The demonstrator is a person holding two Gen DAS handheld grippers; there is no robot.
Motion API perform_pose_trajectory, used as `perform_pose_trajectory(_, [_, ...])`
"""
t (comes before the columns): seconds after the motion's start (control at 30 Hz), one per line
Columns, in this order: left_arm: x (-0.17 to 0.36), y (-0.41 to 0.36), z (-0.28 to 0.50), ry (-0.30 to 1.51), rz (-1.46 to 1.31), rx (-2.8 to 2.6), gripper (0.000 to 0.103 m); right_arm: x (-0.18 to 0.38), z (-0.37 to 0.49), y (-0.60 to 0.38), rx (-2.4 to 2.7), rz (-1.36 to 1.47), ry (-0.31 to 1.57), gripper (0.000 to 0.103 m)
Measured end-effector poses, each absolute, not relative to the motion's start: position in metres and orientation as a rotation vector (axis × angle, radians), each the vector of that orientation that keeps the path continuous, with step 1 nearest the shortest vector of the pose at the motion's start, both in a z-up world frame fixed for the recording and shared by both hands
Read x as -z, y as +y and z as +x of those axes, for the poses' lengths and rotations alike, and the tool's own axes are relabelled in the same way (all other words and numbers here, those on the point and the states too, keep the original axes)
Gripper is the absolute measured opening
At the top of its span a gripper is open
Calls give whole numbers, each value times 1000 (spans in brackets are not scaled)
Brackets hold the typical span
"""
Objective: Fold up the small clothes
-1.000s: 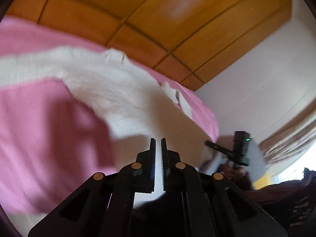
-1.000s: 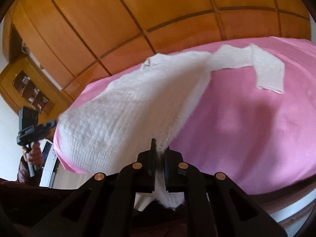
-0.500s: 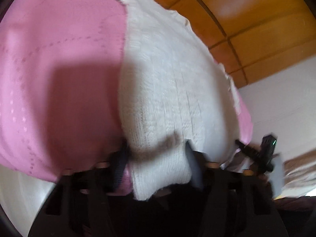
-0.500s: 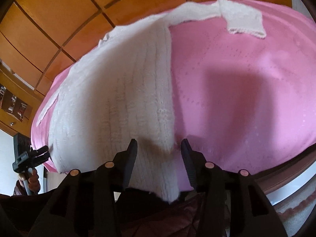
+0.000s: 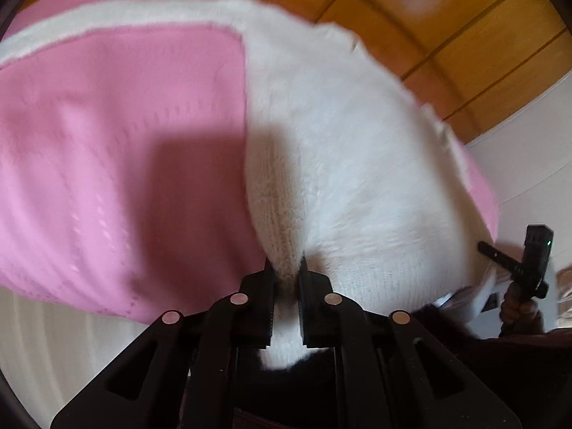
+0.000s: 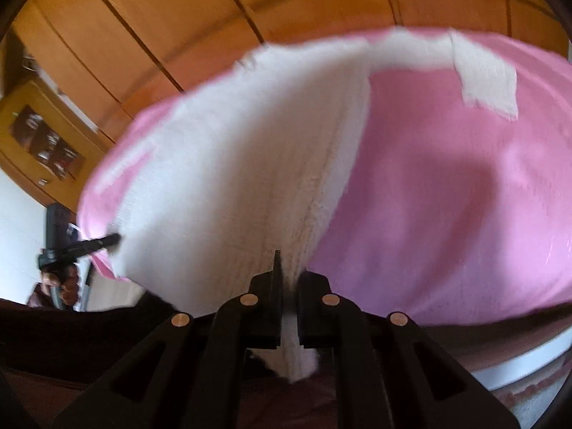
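Left hand-held gripper: jaws just closing, now pinching the near hem of the sweater at its left corner, a fold of knit bunched between the pads. Right hand-held gripper: jaws nearly together, pinching the same hem at the opposite corner, a tab of knit hanging below the pads.

Sweater: white knit, spread on the pink bed, body running away from both grippers, one sleeve laid out sideways with cuff bent toward the viewer.

Handling, as judged:
- Soft and limp; no stiffness, sags wherever unsupported.
- Light, though bulkier than thin cloth; thick folds to be expected.
- Stretchy, open knit; prone to snagging on toothed pads and pulling out of shape under a hard tug.
- Not slippery; clings to the bedcover, so lift rather than drag.
- Best hold: hem corners as now, then shoulder seams or cuffs, taking both layers.

Hidden or unclear:
- Both views blurred; knit pattern hard to read.
- Whether front and back layers are both caught: cannot tell.
- Neckline and far edge indistinct against the wooden wardrobe.
- Second sleeve only partly traceable along the upper left of the left view.
- Hem between the two grippers cut off below both views.
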State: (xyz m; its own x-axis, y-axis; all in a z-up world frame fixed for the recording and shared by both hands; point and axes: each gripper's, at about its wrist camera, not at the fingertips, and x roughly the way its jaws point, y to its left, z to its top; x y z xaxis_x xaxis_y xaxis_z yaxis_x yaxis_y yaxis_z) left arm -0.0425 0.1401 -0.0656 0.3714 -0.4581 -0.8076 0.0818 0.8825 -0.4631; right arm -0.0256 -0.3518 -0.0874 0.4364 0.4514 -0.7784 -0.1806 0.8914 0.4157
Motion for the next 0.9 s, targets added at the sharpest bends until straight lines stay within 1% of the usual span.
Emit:
perform_pose_trajectory(0.03, [68, 139, -39, 1150, -373, 322, 14, 99, -21, -351, -369, 276, 1084, 6])
perform_pose_trajectory(0.07, [65, 138, -37, 1137, -372, 311, 20, 103, -19, -352, -362, 291, 1098, 6])
perform_pose_trajectory(0.1, [59, 139, -36, 1117, -362, 300, 29, 104, -16, -355, -359, 306, 1097, 10])
perform_pose_trajectory(0.13, [48, 139, -33, 1074, -336, 273, 36, 100, -14, -359, -338, 317, 1074, 19])
perform_pose_trajectory(0.17, [36, 141, -32, 1013, -320, 249, 54, 95, -12, -365, -314, 320, 1045, 27])
perform_pose_trajectory(0.2, [27, 142, -30, 959, -318, 233, 70, 88, -8, -374, -269, 327, 999, 47])
perform_pose_trajectory(0.23, [16, 141, -26, 903, -320, 217, 73, 80, -1, -385, -193, 324, 946, 50])
perform_pose_trajectory(0.27, [11, 137, -20, 873, -323, 216, 74, 75, 7, -393, -137, 302, 907, 51])
perform_pose_trajectory(0.3, [9, 134, -13, 864, -324, 226, 74, 72, 16, -398, -98, 283, 884, 53])
perform_pose_trajectory(0.33, [7, 127, -4, 854, -320, 234, 74, 71, 28, -403, -46, 256, 859, 58])
perform_pose_trajectory(0.4, [6, 105, 12, 840, -285, 256, 74, 74, 57, -411, 48, 169, 835, 60])
perform_pose_trajectory(0.5, [12, 69, 25, 836, -234, 284, 74, 92, 96, -422, 118, 71, 863, 60])
perform_pose_trajectory(0.57, [17, 45, 35, 850, -214, 333, 74, 109, 122, -430, 185, -11, 905, 56])
perform_pose_trajectory(0.6, [19, 37, 36, 853, -204, 342, 74, 117, 126, -437, 198, -18, 917, 51])
perform_pose_trajectory(0.67, [23, 22, 40, 855, -170, 357, 74, 120, 137, -449, 211, 13, 927, 33])
perform_pose_trajectory(0.7, [23, 17, 42, 856, -155, 360, 74, 117, 136, -454, 228, 10, 930, 7])
perform_pose_trajectory(0.8, [27, 5, 52, 855, -97, 352, 74, 91, 125, -475, 264, 70, 871, 7])
perform_pose_trajectory(0.9, [33, 4, 61, 856, -74, 325, 74, 45, 101, -502, 302, 145, 756, 7])
